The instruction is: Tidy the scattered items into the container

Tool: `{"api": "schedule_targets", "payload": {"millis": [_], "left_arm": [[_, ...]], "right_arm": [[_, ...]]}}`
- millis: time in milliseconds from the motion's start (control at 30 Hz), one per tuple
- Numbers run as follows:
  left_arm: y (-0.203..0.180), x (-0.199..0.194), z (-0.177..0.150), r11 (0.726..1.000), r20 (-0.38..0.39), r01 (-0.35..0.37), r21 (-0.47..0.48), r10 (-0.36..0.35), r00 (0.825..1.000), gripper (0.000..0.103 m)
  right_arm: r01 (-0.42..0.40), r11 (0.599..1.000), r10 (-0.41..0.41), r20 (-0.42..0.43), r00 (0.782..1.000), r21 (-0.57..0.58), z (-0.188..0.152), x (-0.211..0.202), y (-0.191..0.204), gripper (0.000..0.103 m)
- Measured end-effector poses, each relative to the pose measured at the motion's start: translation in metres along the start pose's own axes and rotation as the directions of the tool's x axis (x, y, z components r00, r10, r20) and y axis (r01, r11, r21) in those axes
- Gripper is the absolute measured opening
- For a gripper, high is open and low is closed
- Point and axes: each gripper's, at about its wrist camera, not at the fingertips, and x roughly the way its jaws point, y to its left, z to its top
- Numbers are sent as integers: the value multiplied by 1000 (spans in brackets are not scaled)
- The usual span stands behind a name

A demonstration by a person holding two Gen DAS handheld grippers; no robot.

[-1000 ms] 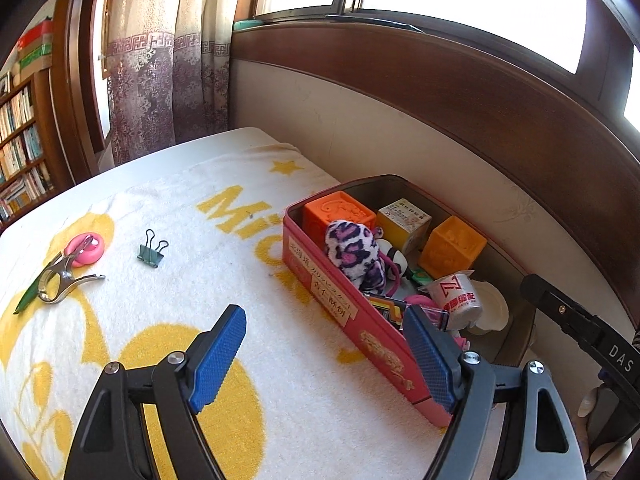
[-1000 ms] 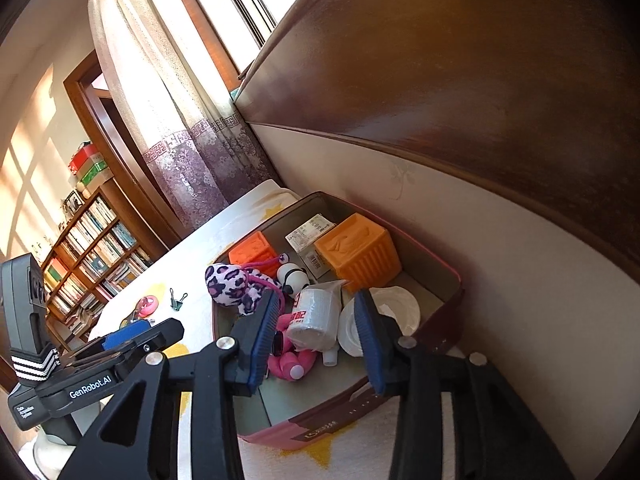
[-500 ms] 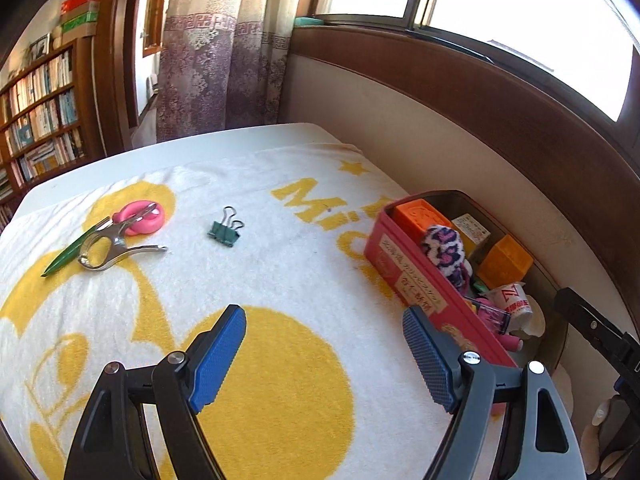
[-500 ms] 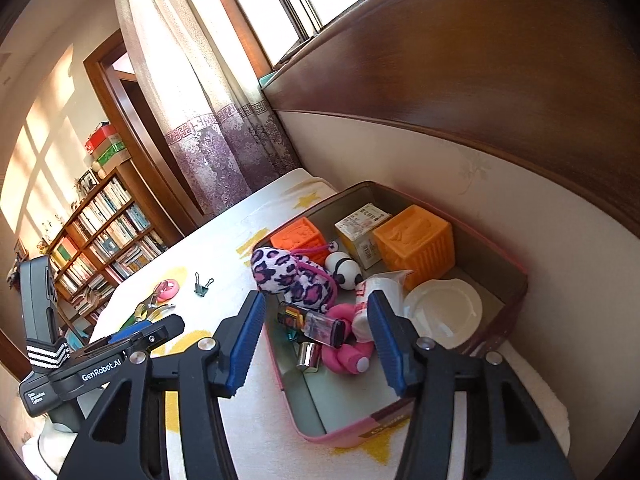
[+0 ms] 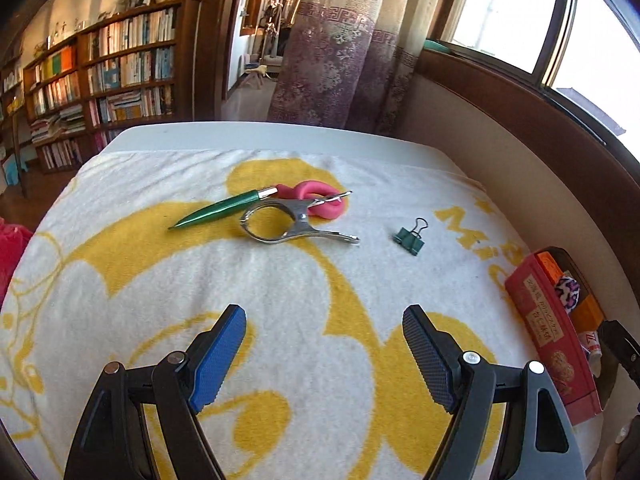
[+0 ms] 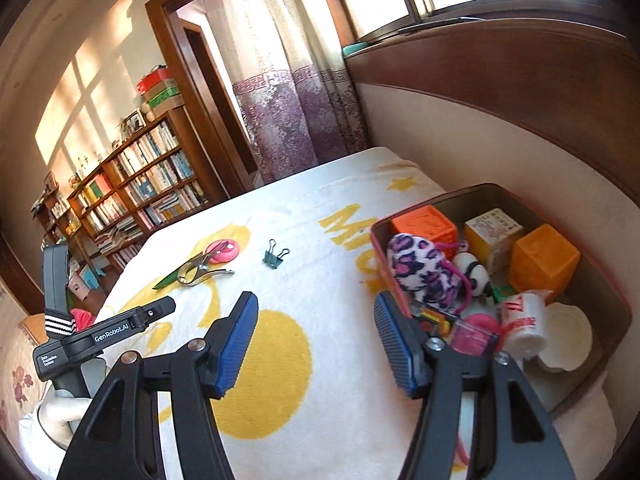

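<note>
A green pen (image 5: 218, 210), a metal clamp (image 5: 288, 228), a pink ring-shaped item (image 5: 316, 200) and a green binder clip (image 5: 410, 236) lie on the white-and-yellow blanket (image 5: 300, 280). The red container (image 5: 548, 320) holding toys sits at the right edge. My left gripper (image 5: 324, 356) is open and empty, hovering over the blanket short of these items. My right gripper (image 6: 316, 344) is open and empty beside the container (image 6: 600, 280). The clip (image 6: 275, 256), clamp (image 6: 196, 272) and pink item (image 6: 224, 250) also show in the right wrist view.
The container holds orange cubes (image 6: 544, 260), a spotted plush (image 6: 420, 266), a white cup (image 6: 524, 324) and a white lid (image 6: 568, 336). A wooden wall panel (image 6: 520, 92) runs along the right. A curtain (image 5: 340, 60) and bookshelves (image 5: 100, 76) stand behind.
My left gripper has swung left from the container toward the scattered items. My right gripper has pulled back from over the container and opened wider.
</note>
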Motion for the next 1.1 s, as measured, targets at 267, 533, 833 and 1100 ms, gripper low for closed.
{"api": "schedule_targets", "payload": {"millis": [267,533,833,1100], "left_arm": [[38,7,4,997,-20,-55,-47,54,998,82],[41,31,17,997,-68,-76,-9,75,995,82],[21,70,45,996,-71,-84,-23,83,994,82],[14,103,67,992,-75,-111,-57,107,991,82]], "right_arm": [[-63,997,58,-91,994,-52,-5,41,40,69],[-75,995,64,-153,986,-63,-18,71,48,74],[-79,996,73,-181,981,-29,-30,87,39,74],[-104,995,100,-201,975,-10,-35,94,35,74]]}}
